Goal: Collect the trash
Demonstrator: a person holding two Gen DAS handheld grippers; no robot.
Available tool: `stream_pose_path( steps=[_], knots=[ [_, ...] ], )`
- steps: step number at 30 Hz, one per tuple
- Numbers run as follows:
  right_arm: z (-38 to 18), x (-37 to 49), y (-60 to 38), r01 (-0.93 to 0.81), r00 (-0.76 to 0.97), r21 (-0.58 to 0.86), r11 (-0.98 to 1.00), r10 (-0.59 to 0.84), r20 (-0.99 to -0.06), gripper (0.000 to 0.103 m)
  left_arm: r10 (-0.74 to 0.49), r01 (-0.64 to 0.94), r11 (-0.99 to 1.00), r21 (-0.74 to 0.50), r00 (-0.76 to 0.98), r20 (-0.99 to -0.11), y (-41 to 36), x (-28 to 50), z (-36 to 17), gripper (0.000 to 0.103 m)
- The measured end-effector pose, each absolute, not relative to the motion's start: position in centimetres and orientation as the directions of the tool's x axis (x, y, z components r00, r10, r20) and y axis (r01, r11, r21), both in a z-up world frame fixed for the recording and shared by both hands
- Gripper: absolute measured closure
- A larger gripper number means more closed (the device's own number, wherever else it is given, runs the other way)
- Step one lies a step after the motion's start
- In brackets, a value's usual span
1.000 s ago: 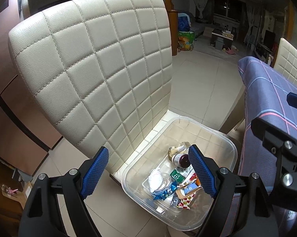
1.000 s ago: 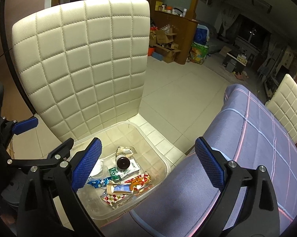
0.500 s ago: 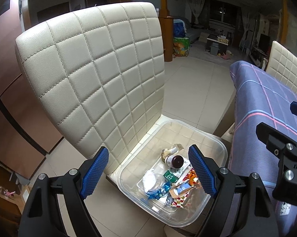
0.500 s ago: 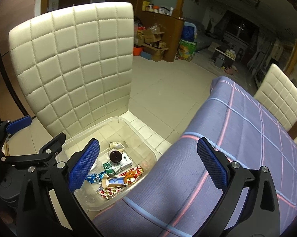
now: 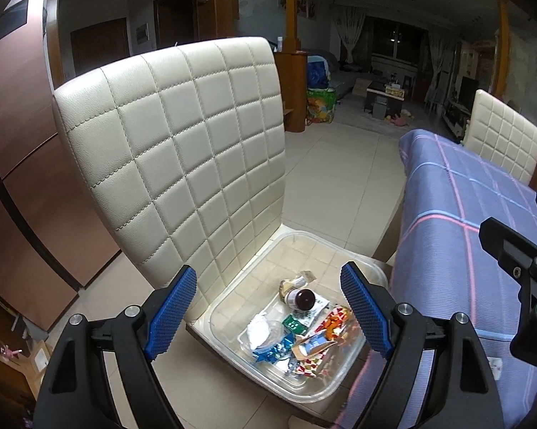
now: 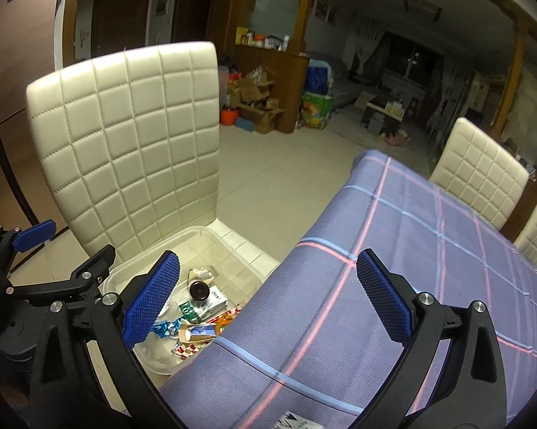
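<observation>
Both sets of tongs stand wide apart with nothing between their blue pads: the left tongs hang above the clear plastic bin, and the right tongs hang over the near edge of the table, which is draped in a purple plaid cloth.

The bin sits on the seat of a cream quilted chair, and the trash lies heaped in its near end. A small dark-capped bottle shows clearly; around it lie wrappers, a crumpled white piece and a green-and-white packet, too small and tangled to tell apart fully.

From the right wrist the table's edge and the left pad cover part of the bin. The seat under the bin is mostly hidden. The far room is dim, its clutter hard to read.
</observation>
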State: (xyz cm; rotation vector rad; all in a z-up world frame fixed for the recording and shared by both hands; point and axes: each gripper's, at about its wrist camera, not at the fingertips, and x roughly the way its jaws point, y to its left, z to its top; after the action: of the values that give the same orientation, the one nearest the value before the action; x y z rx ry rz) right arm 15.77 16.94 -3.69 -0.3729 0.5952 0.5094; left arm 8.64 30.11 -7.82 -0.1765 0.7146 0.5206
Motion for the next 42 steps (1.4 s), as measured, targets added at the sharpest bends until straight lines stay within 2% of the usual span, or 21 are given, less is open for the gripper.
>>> stream_pose_path(
  steps=[15,24,42],
  knots=[
    [0.0,10.8,9.6,-0.385,0.831,-0.183,0.904,0.254,-0.495,0.004,0.349,-0.447,0.894,-0.044,0.753,-0.558,24.1,4.4,-4.0,0.022],
    [0.4,8.4,4.8,-0.292,0.863,-0.17,0.941,0.183,-0.472,0.004,0.322,-0.393,0.92,-0.014,0.774,-0.546,19.6,3.0,-3.3,0.021],
    [1.7,5.6,-1.8,-0.229,0.885,-0.091,0.969,0.168,-0.434,0.004,0.272,-0.304,0.952,0.027,0.805,-0.526,13.9,1.8,-1.6,0.018]
  ],
)
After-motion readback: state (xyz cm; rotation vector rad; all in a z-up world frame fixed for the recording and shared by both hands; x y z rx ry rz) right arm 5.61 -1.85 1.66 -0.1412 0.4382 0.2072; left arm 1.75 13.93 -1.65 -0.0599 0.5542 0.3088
